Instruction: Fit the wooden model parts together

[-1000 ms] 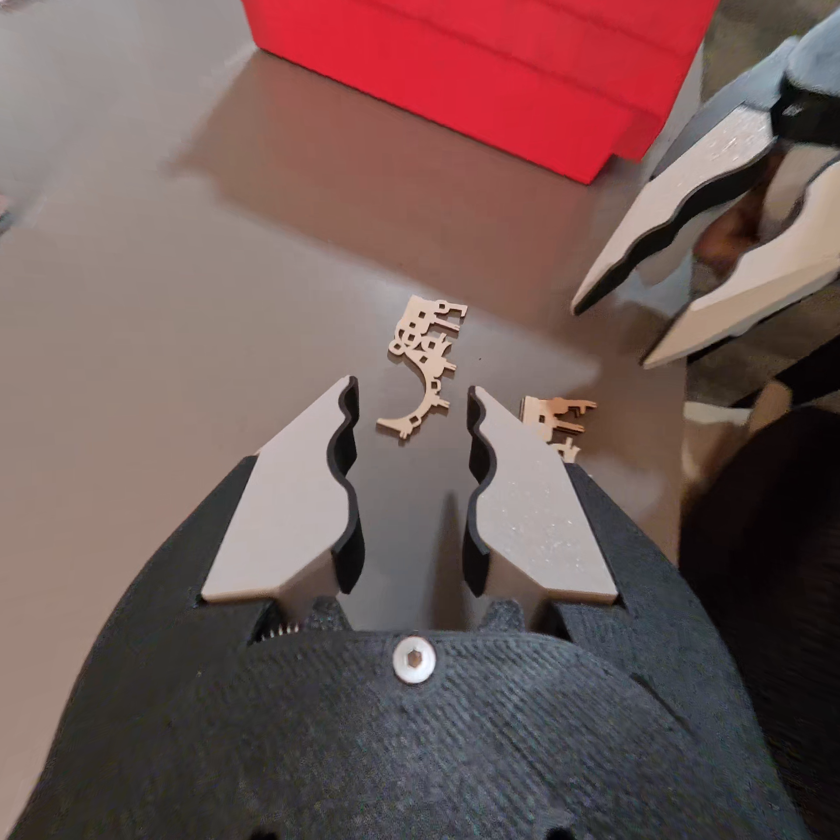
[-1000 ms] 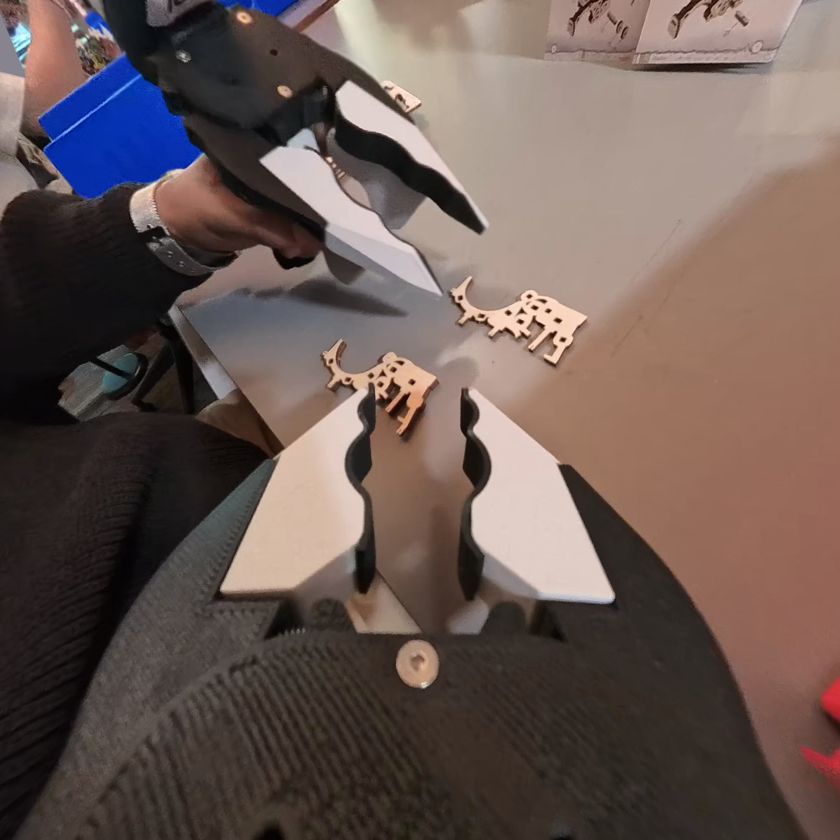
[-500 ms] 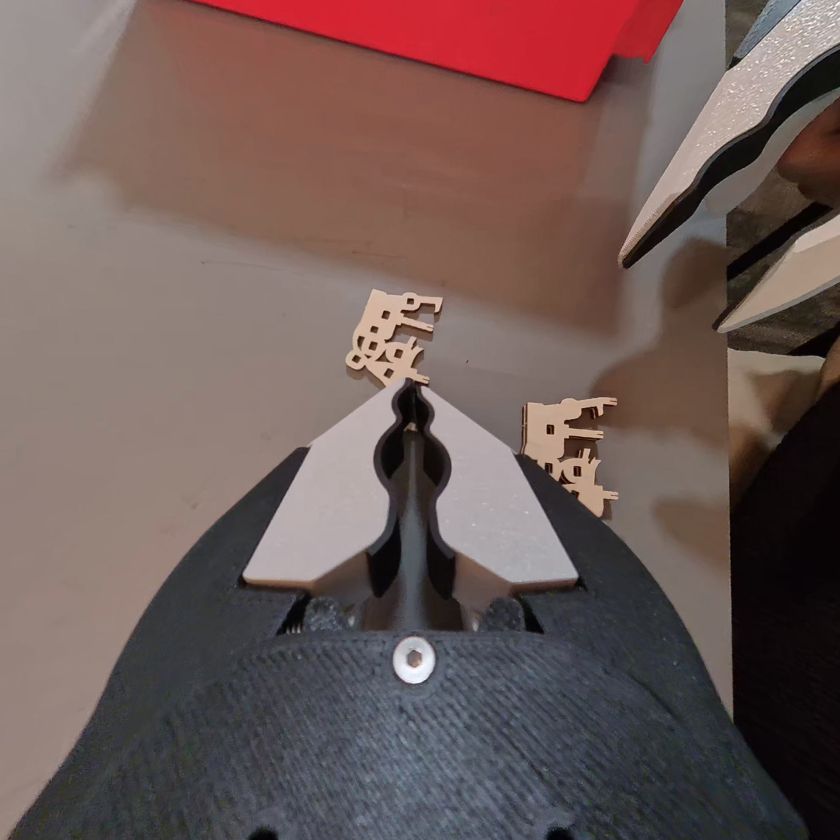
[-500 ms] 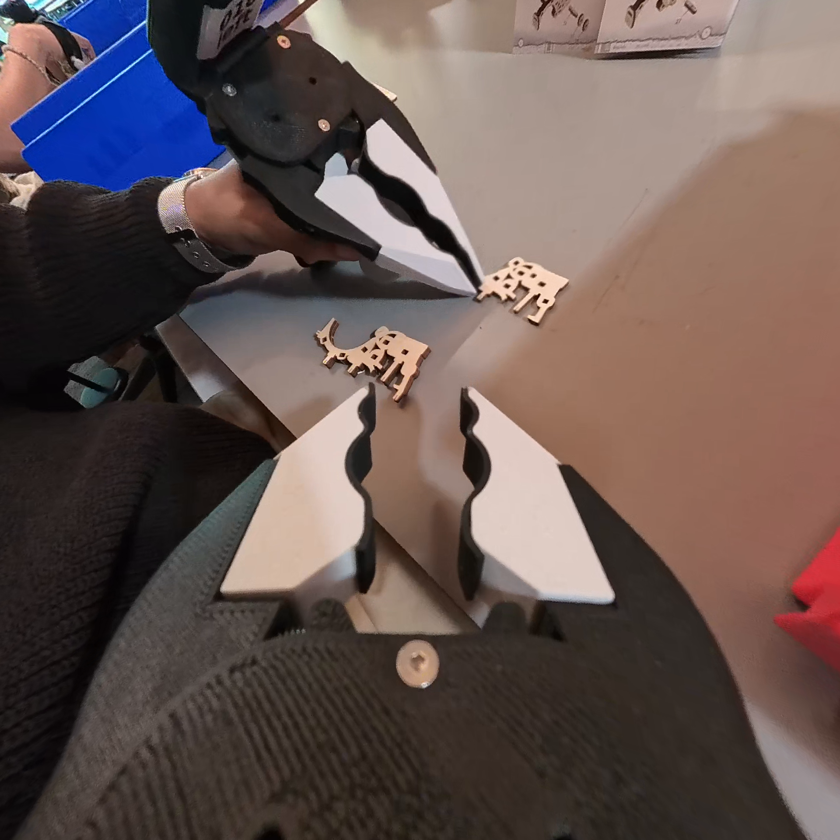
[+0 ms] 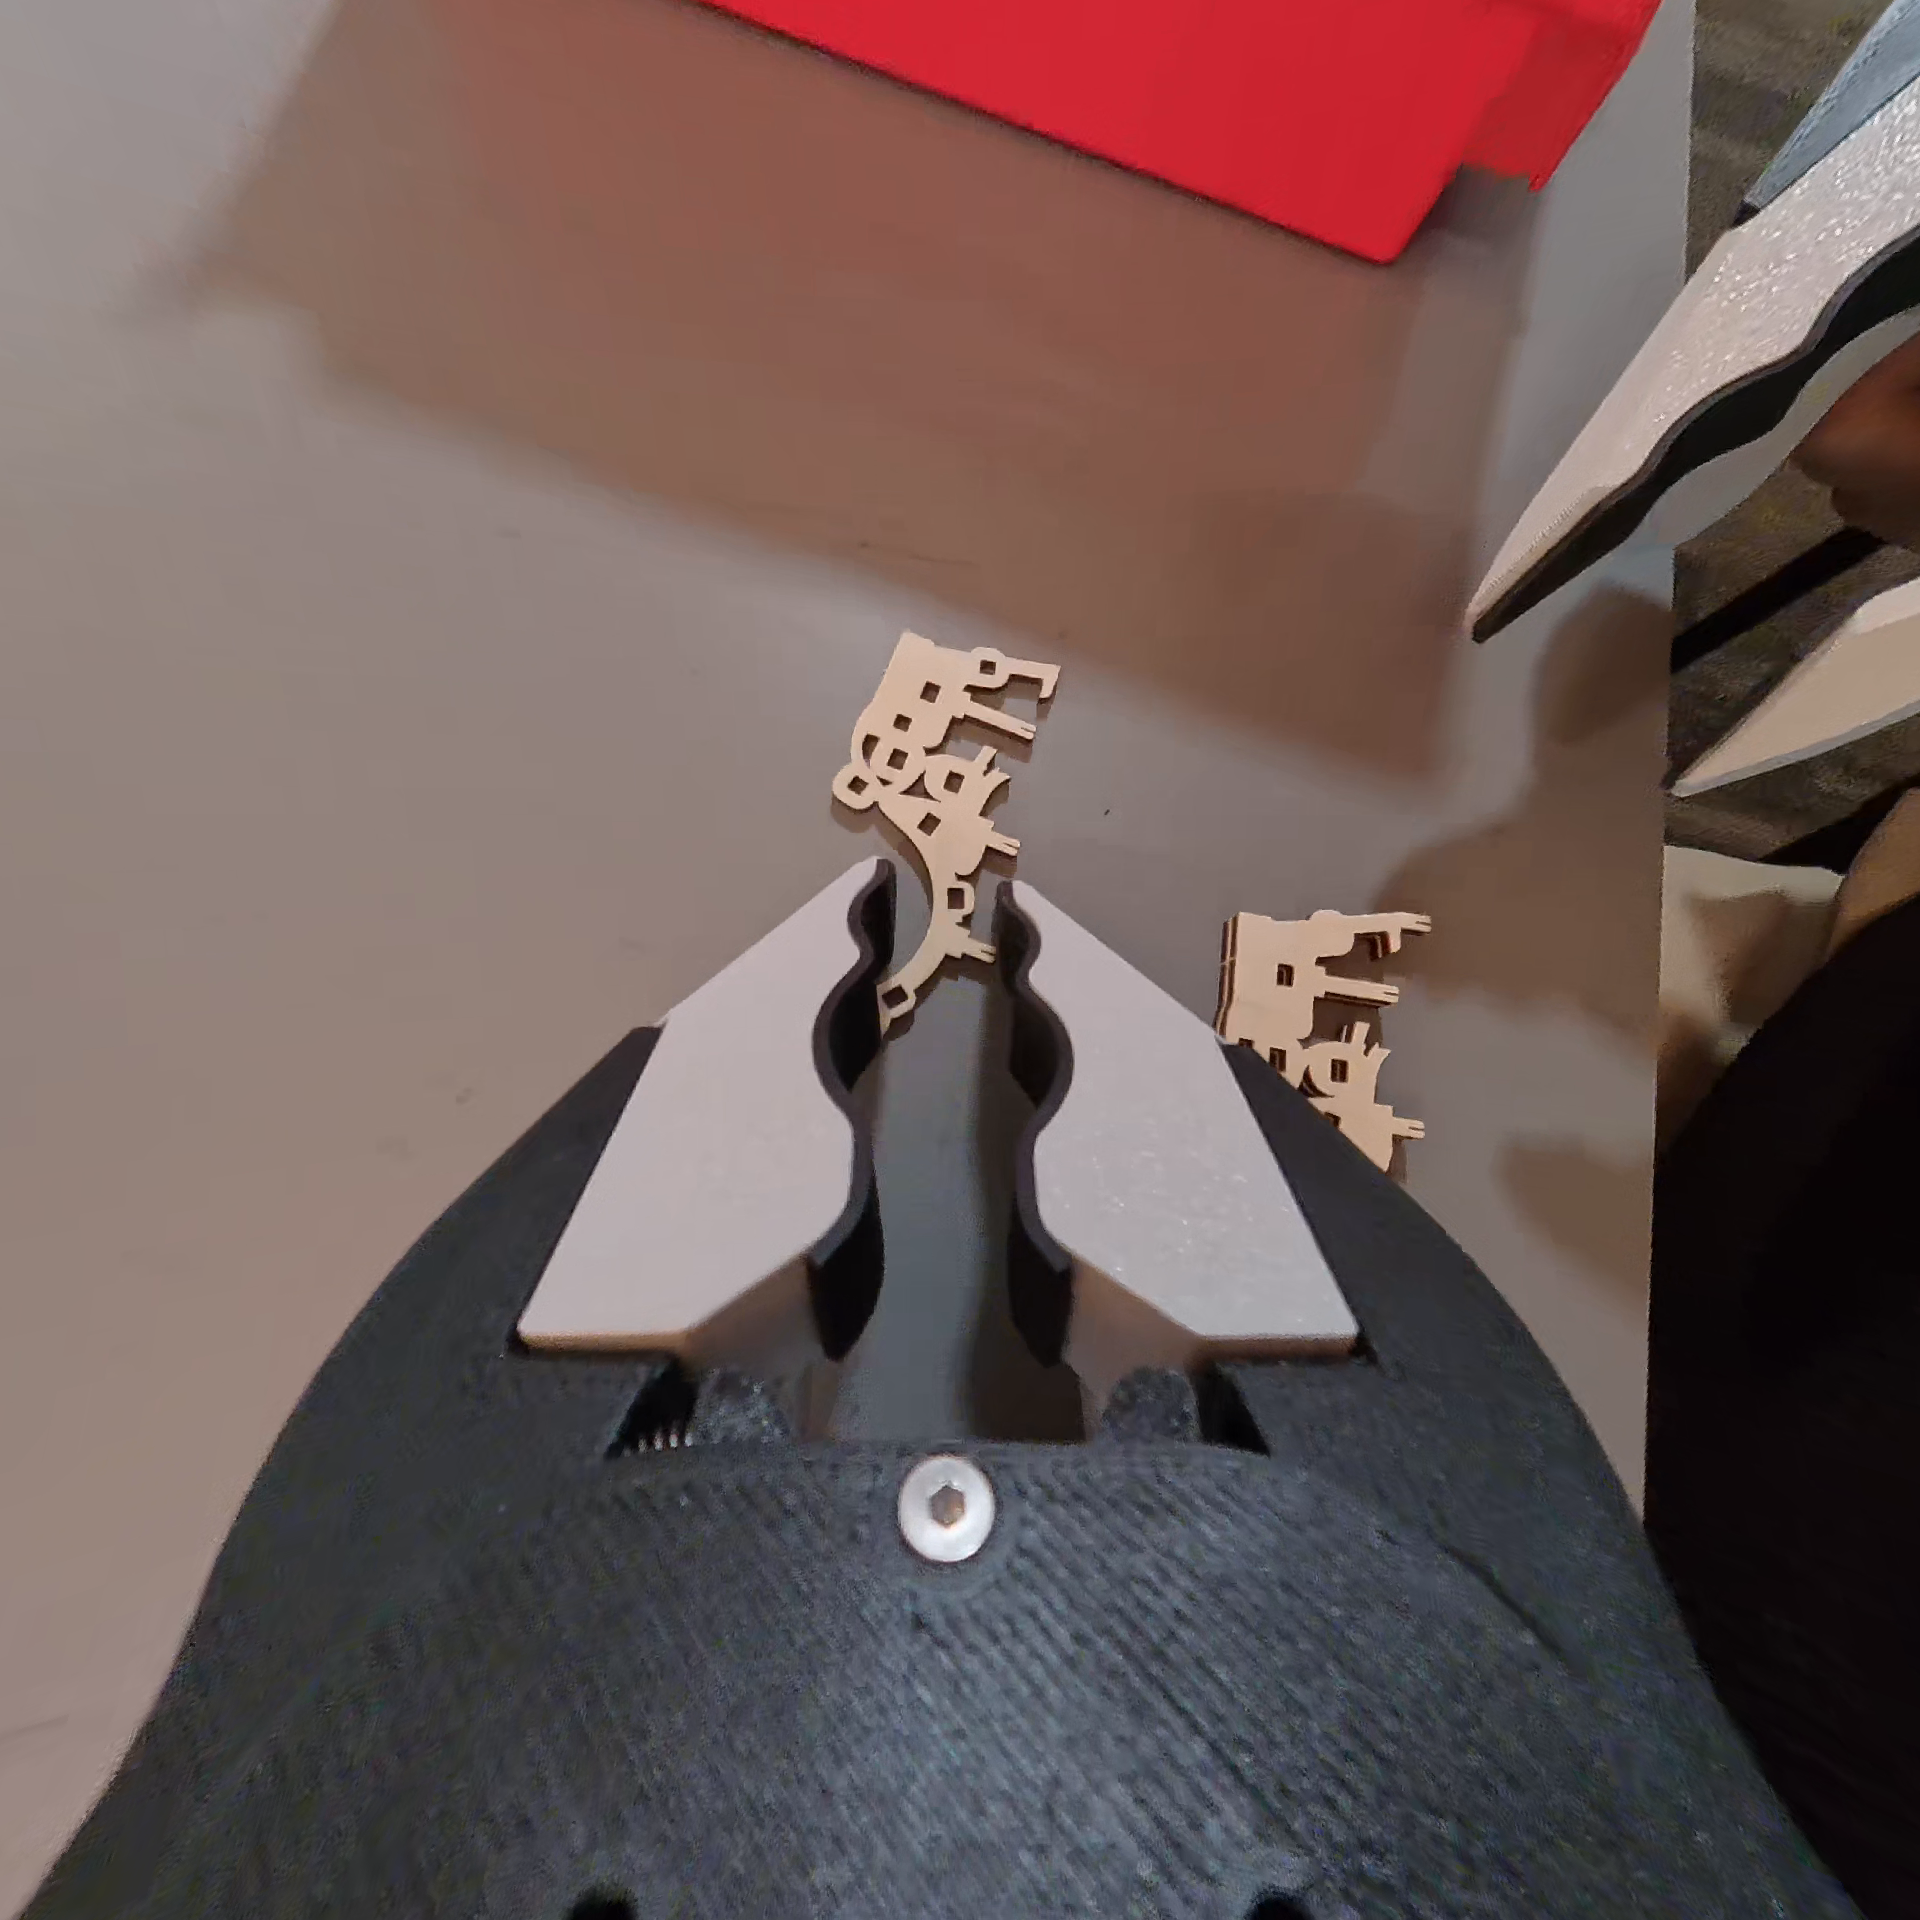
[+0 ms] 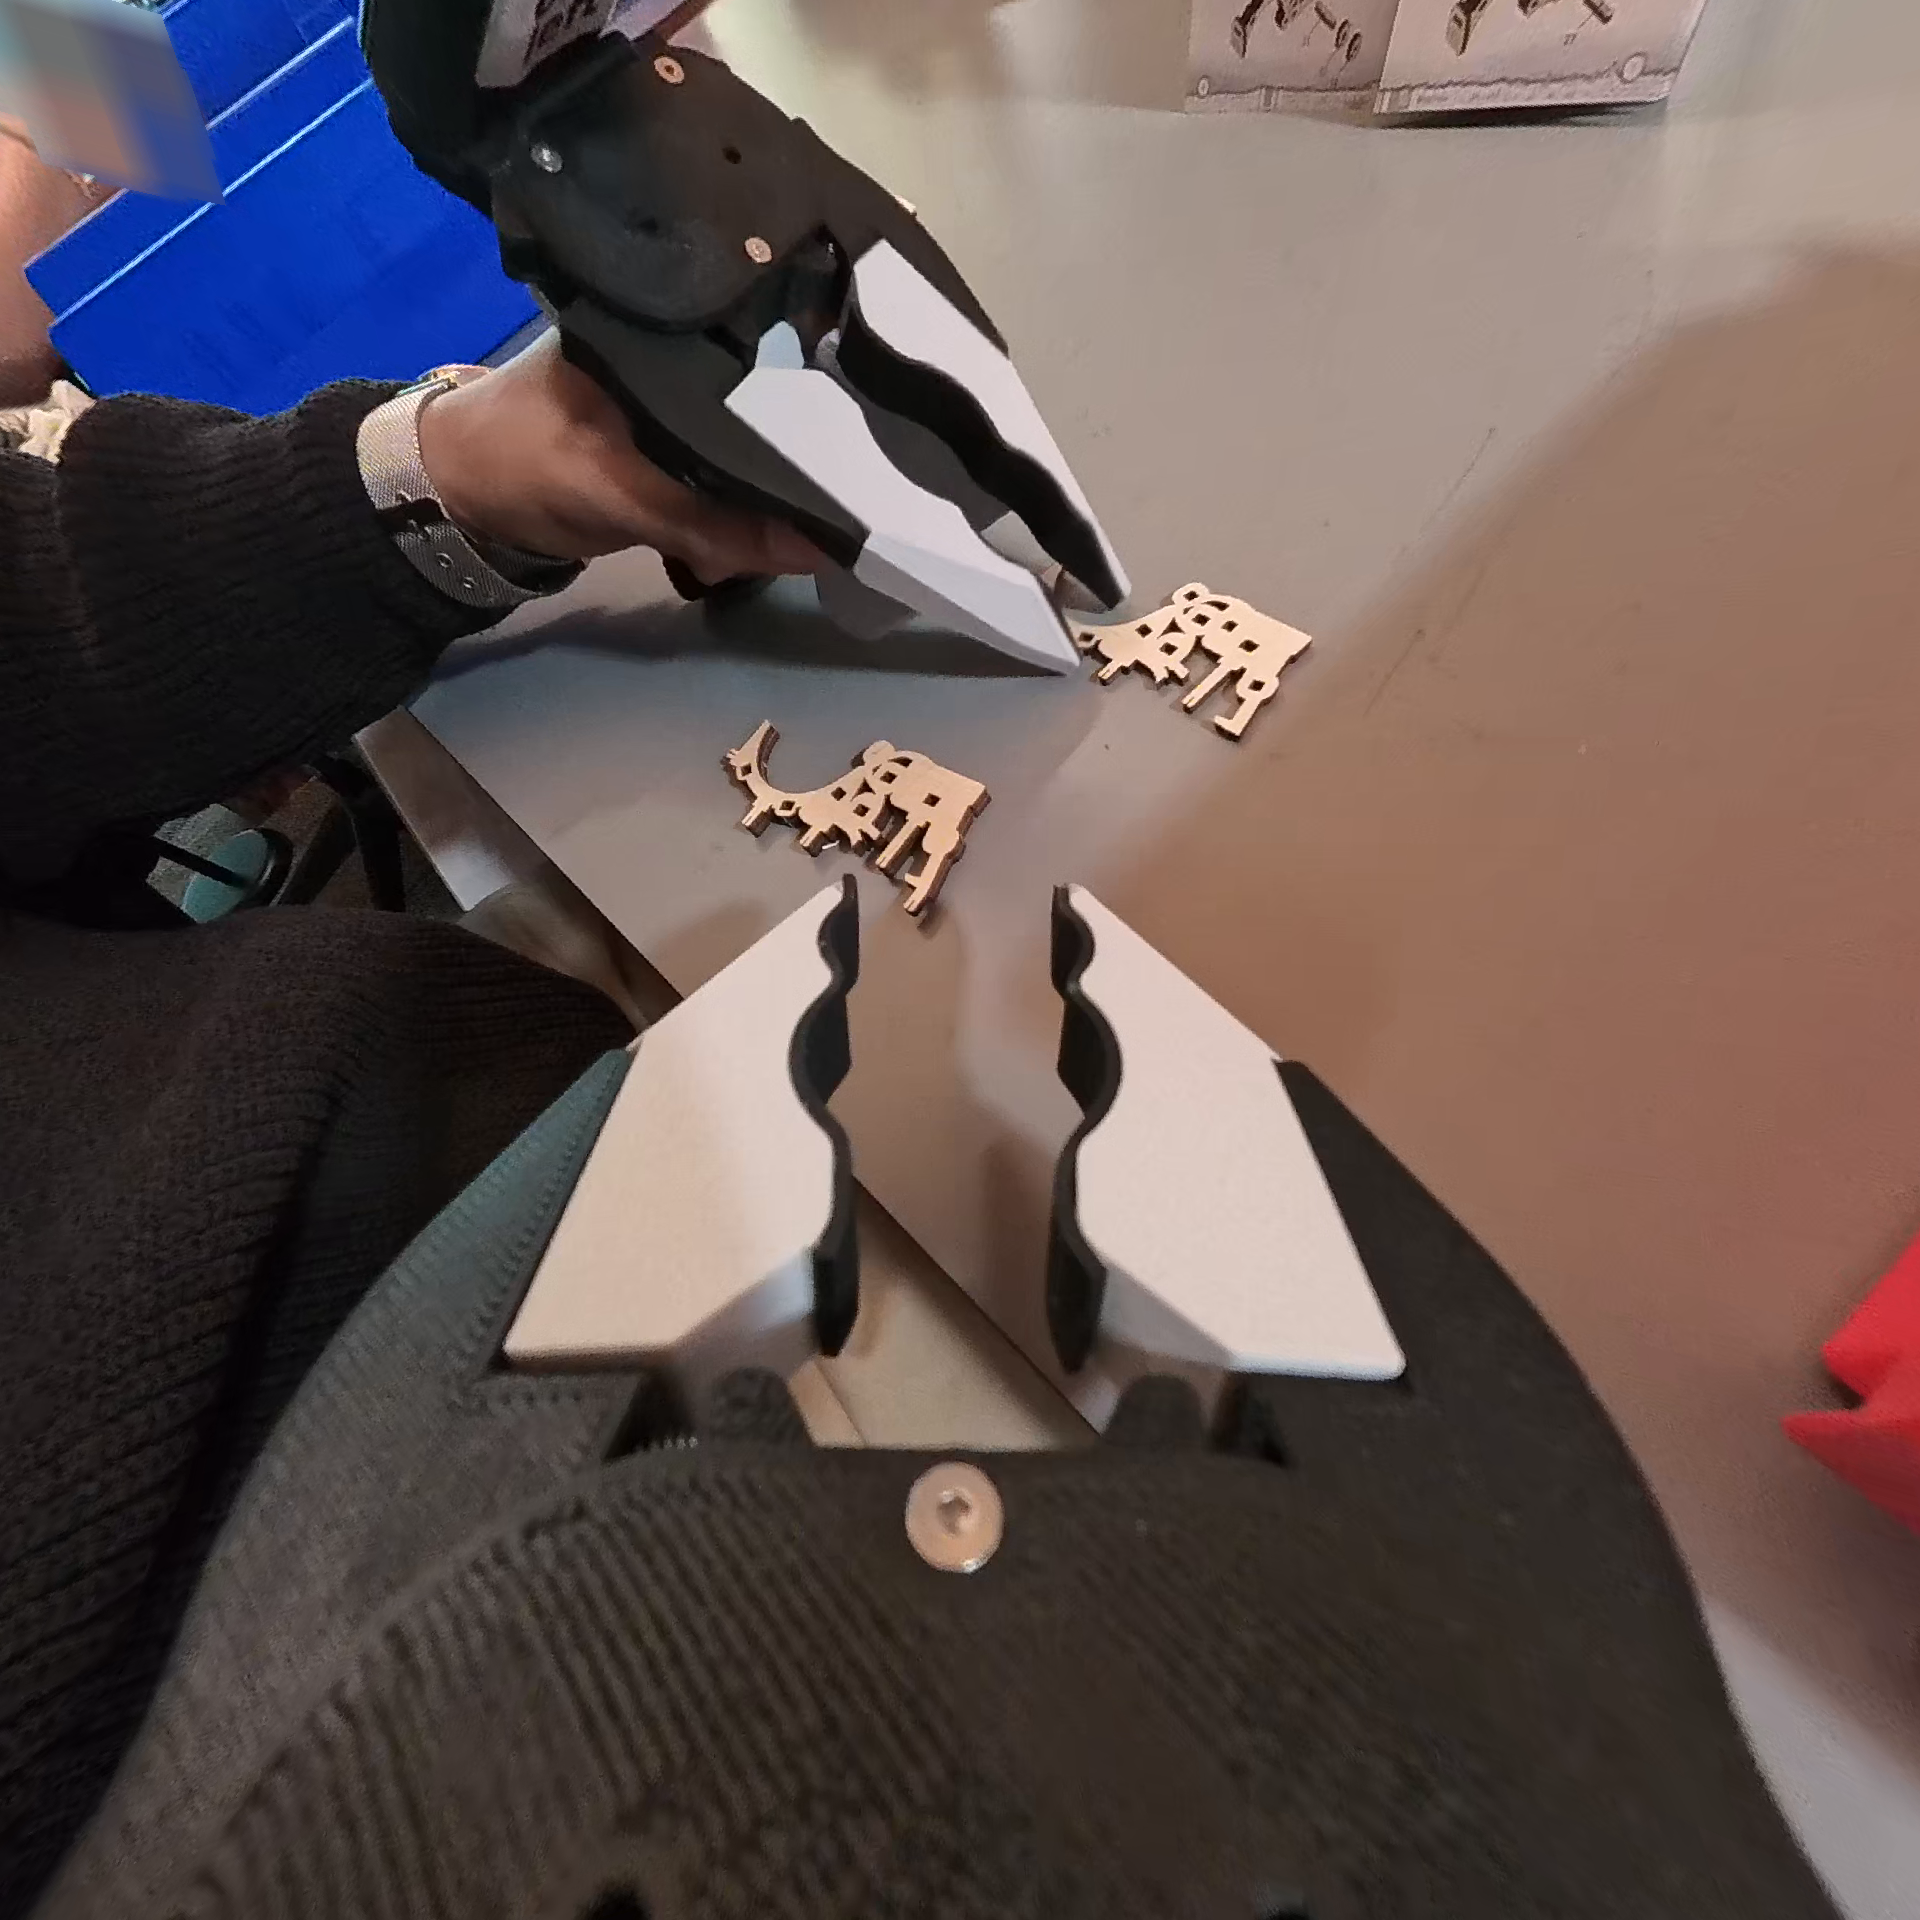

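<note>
Two flat wooden cut-out parts lie on the grey table. The far part [image 5: 940,769] [image 6: 1195,649] has its curved tail between the tips of my left gripper [image 5: 940,883] [image 6: 1096,629]. The tips rest at the table, and the jaws stand a little apart with room on both sides of the tail. The near part [image 6: 862,810] [image 5: 1320,1029] lies just beyond my right gripper [image 6: 956,904] [image 5: 1579,712], which is open, empty and held above the table's near edge.
A red box [image 5: 1143,104] [image 6: 1870,1382] stands on the table beyond the parts. Blue bins [image 6: 260,239] and printed sheets [image 6: 1455,52] are at the far side. The table edge [image 6: 499,831] runs close to the near part. A person's black sleeve [image 6: 208,582] holds the left gripper.
My left gripper moved down to the far part and shut at its tail. Its jaws have since parted a little around the tail. My right gripper stayed open.
</note>
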`<state>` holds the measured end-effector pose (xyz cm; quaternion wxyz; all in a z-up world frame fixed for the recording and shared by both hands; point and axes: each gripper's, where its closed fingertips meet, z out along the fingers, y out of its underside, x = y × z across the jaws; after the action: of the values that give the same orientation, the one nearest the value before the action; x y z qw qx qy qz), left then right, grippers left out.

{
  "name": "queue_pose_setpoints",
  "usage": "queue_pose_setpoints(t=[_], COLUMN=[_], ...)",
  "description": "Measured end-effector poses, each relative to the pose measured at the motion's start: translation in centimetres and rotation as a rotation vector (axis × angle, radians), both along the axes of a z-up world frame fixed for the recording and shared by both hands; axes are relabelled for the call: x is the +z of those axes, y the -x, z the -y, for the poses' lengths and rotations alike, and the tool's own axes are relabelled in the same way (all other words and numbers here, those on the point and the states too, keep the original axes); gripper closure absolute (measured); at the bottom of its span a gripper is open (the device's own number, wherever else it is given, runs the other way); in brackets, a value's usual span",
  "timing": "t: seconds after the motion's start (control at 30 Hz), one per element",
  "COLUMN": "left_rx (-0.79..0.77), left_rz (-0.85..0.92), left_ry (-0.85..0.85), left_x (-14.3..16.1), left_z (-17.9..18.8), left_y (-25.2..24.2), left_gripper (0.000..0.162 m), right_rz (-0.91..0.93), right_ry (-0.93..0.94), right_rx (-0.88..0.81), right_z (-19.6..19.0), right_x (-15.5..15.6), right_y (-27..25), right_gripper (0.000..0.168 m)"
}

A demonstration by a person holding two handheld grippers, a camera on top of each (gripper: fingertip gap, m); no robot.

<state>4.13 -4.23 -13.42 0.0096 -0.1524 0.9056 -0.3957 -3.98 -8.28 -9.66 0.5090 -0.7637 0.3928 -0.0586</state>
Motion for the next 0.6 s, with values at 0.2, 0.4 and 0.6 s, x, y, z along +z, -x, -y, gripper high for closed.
queue_pose_setpoints(t=[0.2,0.4,0.6], left_rx=[0.004,0.021,0.032], left_rz=[-0.086,-0.062,-0.044], left_ry=[0.015,0.009,0.068], left_x=[-0.1,0.2,1.7], left_z=[0.2,-0.1,-0.1], left_y=[0.5,0.2,0.1], left_gripper=[0.151,0.157,0.157], right_rz=[-0.002,0.000,0.003], right_ry=[0.002,0.003,0.004], right_rx=[0.002,0.001,0.001], right_z=[-0.1,0.0,0.0], right_x=[-0.1,0.0,0.0], right_y=[0.0,0.0,0.0], right_gripper=[0.132,0.132,0.132])
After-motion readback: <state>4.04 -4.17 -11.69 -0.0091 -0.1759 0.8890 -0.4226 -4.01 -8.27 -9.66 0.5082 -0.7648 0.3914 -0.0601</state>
